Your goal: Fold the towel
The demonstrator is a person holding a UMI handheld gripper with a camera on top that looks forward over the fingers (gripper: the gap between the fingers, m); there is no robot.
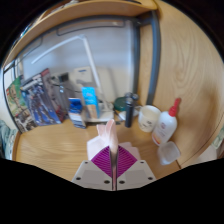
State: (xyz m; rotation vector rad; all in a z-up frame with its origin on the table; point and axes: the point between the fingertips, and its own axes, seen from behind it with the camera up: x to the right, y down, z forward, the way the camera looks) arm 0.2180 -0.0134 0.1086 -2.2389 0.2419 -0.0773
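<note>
- Gripper (111, 152) low over wooden bench (50, 150), magenta pads (102, 158) almost together, a thin pale strip (109, 133) pinched between the fingers and sticking up past the tips.
- Pale strip looks like a towel corner or edge, but too little of it shows to be sure; the rest of any towel is not visible on the bench.
- Key relation: cloth is right at the fingertips, its long axis pointing away from the gripper toward the back edge of the bench; judged as held, so the coming move is a carry-over fold, not a reach.
- Only one gripper, no other hand in view.
- Count along the back edge of the bench: one white squeeze bottle with red cap (167, 124), one clear plastic cup (170, 152) just in front of it, one white jar-like container (148, 118), one dark cup (128, 108), one blue object (90, 98).
- Left back corner: stack of printed packets (38, 100), number unclear.
- Dark upright pole (154, 55) behind the containers.
- Risk, judged: a sweeping fold could knock the clear plastic cup near the right edge.
</note>
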